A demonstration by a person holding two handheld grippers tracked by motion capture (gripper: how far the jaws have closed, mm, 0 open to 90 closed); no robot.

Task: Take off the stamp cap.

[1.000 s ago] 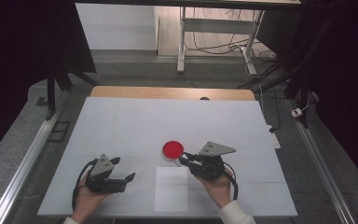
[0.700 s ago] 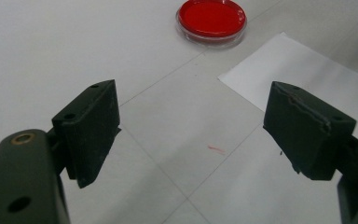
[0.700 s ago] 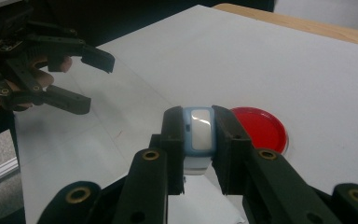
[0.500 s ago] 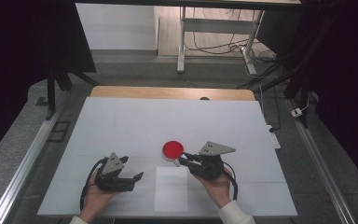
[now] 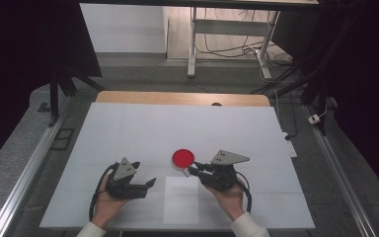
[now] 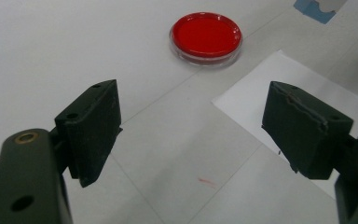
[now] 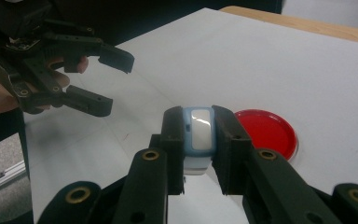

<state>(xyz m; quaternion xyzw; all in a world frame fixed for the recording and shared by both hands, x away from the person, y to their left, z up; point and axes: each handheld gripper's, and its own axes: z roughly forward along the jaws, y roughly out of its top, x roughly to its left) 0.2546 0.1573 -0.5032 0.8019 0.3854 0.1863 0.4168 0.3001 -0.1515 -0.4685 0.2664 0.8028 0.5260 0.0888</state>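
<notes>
The white table [image 5: 128,128] spreads wide, with a bare wooden strip [image 5: 177,98] along its far edge and dark floor beyond its left and right sides. Most of its surface lies open: the far half, the left flank and the right flank are all free room. A white paper sheet [image 5: 181,200] lies near the near edge, between the two hands.

The left gripper [image 5: 145,184] sits near the sheet's left side, held in the person's left hand [image 5: 109,202]. Its jaws stand wide apart with nothing between them; in the left gripper view they frame bare table and a corner of the sheet [image 6: 307,93].

The right gripper [image 5: 193,171] sits near the sheet's far right corner, in the right hand [image 5: 229,195]. Its jaws are clamped on a small light-blue device with a pale screen [image 7: 198,133], upright between the pads, just above the table.

A red dish [image 5: 183,158] with a clear rim rests on the table just beyond the sheet's far edge, close beside the right gripper's tips and well apart from the left gripper.
</notes>
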